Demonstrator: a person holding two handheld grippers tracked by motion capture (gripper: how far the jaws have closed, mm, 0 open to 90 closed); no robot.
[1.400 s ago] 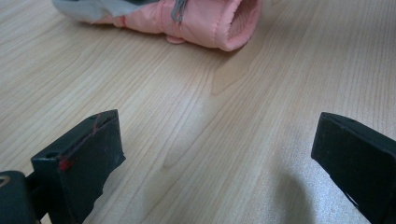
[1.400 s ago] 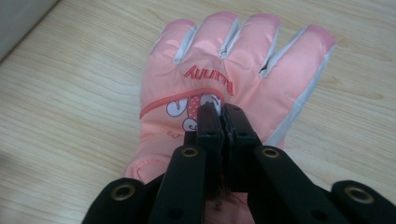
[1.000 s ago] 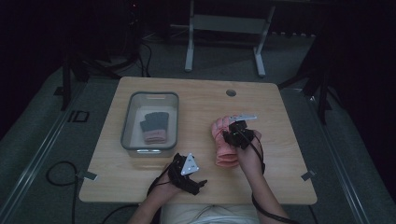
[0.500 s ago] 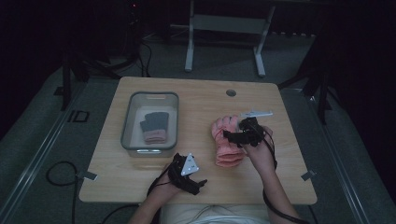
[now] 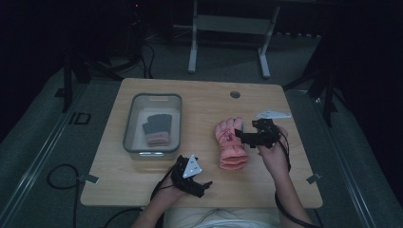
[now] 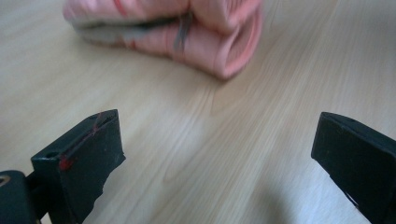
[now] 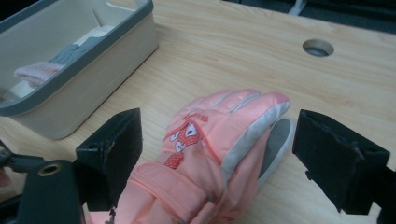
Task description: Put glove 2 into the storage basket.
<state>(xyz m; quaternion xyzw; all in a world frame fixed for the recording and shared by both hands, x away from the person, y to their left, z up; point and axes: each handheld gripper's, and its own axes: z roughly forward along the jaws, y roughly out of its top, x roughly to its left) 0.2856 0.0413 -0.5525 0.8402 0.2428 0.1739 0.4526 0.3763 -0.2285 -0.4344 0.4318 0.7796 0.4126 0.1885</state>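
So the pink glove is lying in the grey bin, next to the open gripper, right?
Not quite. The pink glove lies on the wooden table, outside the grey bin, as the high view shows. The right gripper beside it is indeed open, its jaws having just spread with nothing pinched.

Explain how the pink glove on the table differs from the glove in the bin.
The pink glove lies flat on the bare table, spread to full length; the glove in the bin looks folded and shorter. The first is pink nearly all over; the second is grey with a pink end. Both are gloves and neither is held.
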